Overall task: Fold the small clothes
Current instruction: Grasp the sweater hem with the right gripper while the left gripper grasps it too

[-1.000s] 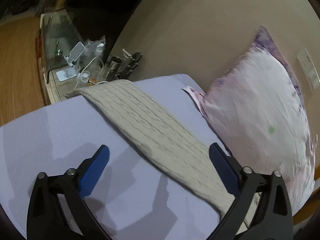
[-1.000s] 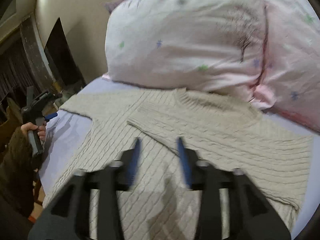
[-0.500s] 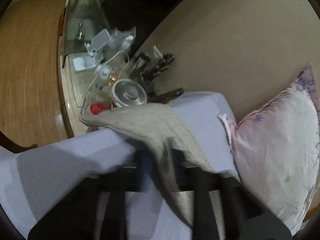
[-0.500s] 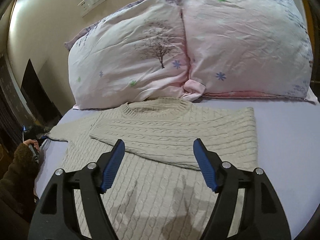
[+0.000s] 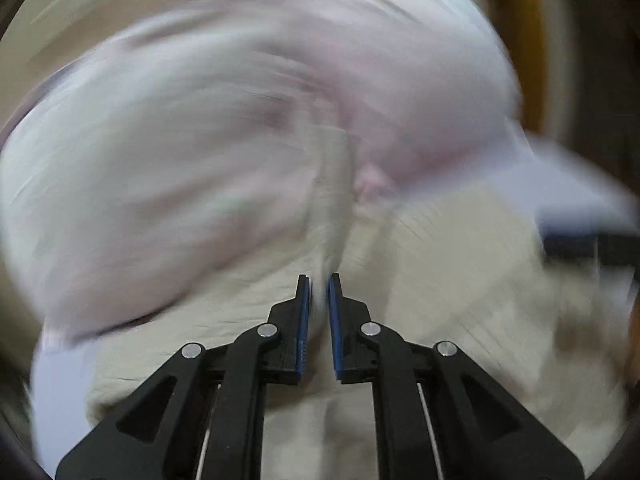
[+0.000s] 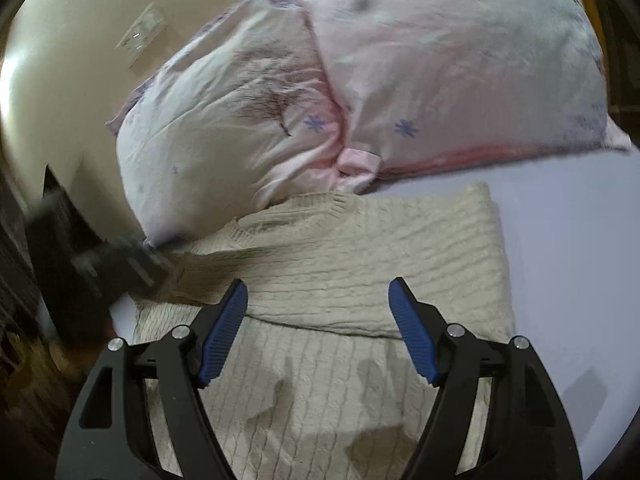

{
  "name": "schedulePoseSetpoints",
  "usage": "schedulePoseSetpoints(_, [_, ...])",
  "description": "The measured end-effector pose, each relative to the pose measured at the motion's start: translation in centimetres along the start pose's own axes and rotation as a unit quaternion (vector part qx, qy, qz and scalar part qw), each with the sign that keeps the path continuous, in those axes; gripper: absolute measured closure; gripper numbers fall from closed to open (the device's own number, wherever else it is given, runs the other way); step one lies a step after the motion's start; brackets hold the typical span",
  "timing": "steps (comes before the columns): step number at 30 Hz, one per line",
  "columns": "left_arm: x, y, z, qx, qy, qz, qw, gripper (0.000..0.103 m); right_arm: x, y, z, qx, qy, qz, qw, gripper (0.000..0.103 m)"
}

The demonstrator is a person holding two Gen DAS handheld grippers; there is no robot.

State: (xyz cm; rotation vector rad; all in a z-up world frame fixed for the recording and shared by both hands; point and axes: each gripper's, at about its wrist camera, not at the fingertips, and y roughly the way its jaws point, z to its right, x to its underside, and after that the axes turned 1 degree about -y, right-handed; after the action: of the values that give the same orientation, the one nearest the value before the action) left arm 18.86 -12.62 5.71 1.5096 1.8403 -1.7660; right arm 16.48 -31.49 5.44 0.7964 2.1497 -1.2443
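Note:
A cream cable-knit sweater (image 6: 360, 264) lies flat on the lavender bed sheet (image 6: 568, 264), its right sleeve folded across the chest. My right gripper (image 6: 318, 304) is open and empty, hovering just above the sweater's middle. My left gripper (image 5: 318, 300) is shut on the sweater's left sleeve (image 5: 332, 208), which rises from the jaws as a thin fold. The left wrist view is heavily blurred by motion. The left gripper also shows as a dark blur at the sweater's left edge in the right wrist view (image 6: 120, 264).
Two pink patterned pillows (image 6: 248, 120) (image 6: 460, 60) lean against the beige wall (image 6: 60, 60) just behind the sweater's collar. A wall switch plate (image 6: 140, 34) is above them. The bed's edge drops off at the left, with dark furniture (image 6: 24, 280) beyond it.
My left gripper closed on the left sleeve and swung it inward over the sweater toward the pillows. My right gripper opened and drifted slightly over the sweater.

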Motion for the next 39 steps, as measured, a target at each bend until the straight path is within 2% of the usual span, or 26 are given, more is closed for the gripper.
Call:
schedulePoseSetpoints(1, [0.6, 0.5, 2.4, -0.002, 0.041, -0.012, 0.9991, 0.093, 0.0, -0.2, 0.6, -0.003, 0.013, -0.003, 1.0, 0.03])
schedulePoseSetpoints(2, [1.0, 0.3, 3.0, 0.0, 0.054, -0.013, 0.9985, 0.091, 0.0, -0.6, 1.1, -0.006, 0.024, -0.005, 1.0, 0.03])
schedulePoseSetpoints(4, [1.9, -1.3, 2.4, 0.006, 0.041, -0.003, 0.9991, 0.068, 0.0, -1.3, 2.2, -0.003, 0.036, -0.005, 0.999, 0.032])
schedulePoseSetpoints(5, [2.6, -3.0, 0.7, 0.006, 0.01, 0.009, 0.9999, 0.043, -0.1, -1.4, 2.6, 0.0, 0.039, -0.008, 0.999, 0.039])
schedulePoseSetpoints(6, [3.5, -4.6, -0.9, 0.004, -0.021, 0.019, 0.9996, 0.034, -0.2, -1.2, 3.0, -0.001, 0.046, -0.016, 0.999, 0.048])
schedulePoseSetpoints(8, [5.5, -7.2, -4.1, 0.001, -0.071, 0.017, 0.9973, 0.034, -0.2, -0.4, 3.7, -0.008, 0.067, -0.042, 0.997, 0.058])
schedulePoseSetpoints(10, [8.4, -9.4, -7.0, 0.005, -0.126, 0.0, 0.9921, 0.034, 0.1, -0.2, 4.2, -0.015, 0.076, -0.06, 0.995, 0.059])
schedulePoseSetpoints(13, [14.8, -12.8, -11.2, 0.025, -0.238, -0.042, 0.97, 0.03, 1.6, -1.5, 4.8, -0.004, 0.065, -0.078, 0.995, 0.055])
schedulePoseSetpoints(14, [16.1, -13.0, -11.9, 0.027, -0.264, -0.053, 0.9628, 0.029, 2.3, -2.2, 5.1, 0.002, 0.064, -0.081, 0.995, 0.047])
schedulePoseSetpoints(15, [17.7, -13.7, -12.6, 0.028, -0.287, -0.063, 0.9554, 0.029, 3.4, -3.2, 5.7, 0.014, 0.068, -0.083, 0.994, 0.044])
schedulePoseSetpoints(17, [20.7, -14.6, -12.8, 0.04, -0.327, -0.074, 0.9414, 0.029, 5.6, -5.2, 6.8, 0.041, 0.076, -0.085, 0.993, 0.044])
schedulePoseSetpoints(20, [22.9, -14.9, -11.8, 0.067, -0.349, -0.079, 0.9315, 0.029, 8.7, -7.4, 8.0, 0.059, 0.094, -0.094, 0.989, 0.044])
schedulePoseSetpoints(23, [24.4, -15.2, -10.6, 0.092, -0.36, -0.082, 0.9246, 0.029, 11.7, -9.5, 8.3, 0.043, 0.105, -0.095, 0.989, 0.047])
schedulePoseSetpoints(25, [25.0, -16.2, -10.1, 0.096, -0.361, -0.073, 0.9247, 0.03, 13.3, -10.5, 7.6, 0.007, 0.11, -0.105, 0.988, 0.055])
schedulePoseSetpoints(26, [25.2, -16.7, -9.8, 0.104, -0.362, -0.071, 0.9235, 0.03, 14.4, -10.7, 7.1, -0.021, 0.109, -0.119, 0.987, 0.057])
schedulePoseSetpoints(28, [25.7, -17.8, -8.8, 0.119, -0.361, -0.066, 0.9226, 0.032, 15.8, -11.0, 5.9, -0.05, 0.095, -0.129, 0.986, 0.059])
schedulePoseSetpoints(31, [26.3, -18.9, -7.7, 0.12, -0.356, -0.066, 0.9243, 0.047, 17.7, -11.0, 4.7, -0.107, 0.093, -0.15, 0.978, 0.073])
schedulePoseSetpoints(32, [26.5, -19.1, -7.4, 0.123, -0.358, -0.068, 0.9232, 0.058, 18.3, -10.6, 4.5, -0.13, 0.1, -0.16, 0.973, 0.087])
schedulePoseSetpoints(33, [26.6, -19.1, -7.3, 0.124, -0.36, -0.071, 0.9221, 0.074, 18.4, -10.3, 4.3, -0.137, 0.102, -0.164, 0.971, 0.093])
schedulePoseSetpoints(34, [26.7, -18.8, -7.3, 0.132, -0.362, -0.079, 0.9195, 0.085, 18.4, -9.9, 4.0, -0.143, 0.103, -0.165, 0.97, 0.094])
schedulePoseSetpoints(35, [26.8, -18.5, -7.3, 0.14, -0.365, -0.085, 0.9166, 0.092, 18.1, -9.6, 3.8, -0.151, 0.103, -0.161, 0.97, 0.095])
schedulePoseSetpoints(37, [26.5, -18.3, -7.5, 0.148, -0.363, -0.086, 0.9157, 0.093, 16.7, -9.7, 3.2, -0.181, 0.1, -0.136, 0.969, 0.095])
schedulePoseSetpoints(39, [25.8, -18.2, -7.9, 0.156, -0.359, -0.077, 0.9171, 0.093, 14.3, -10.4, 2.4, -0.211, 0.093, -0.093, 0.969, 0.095])
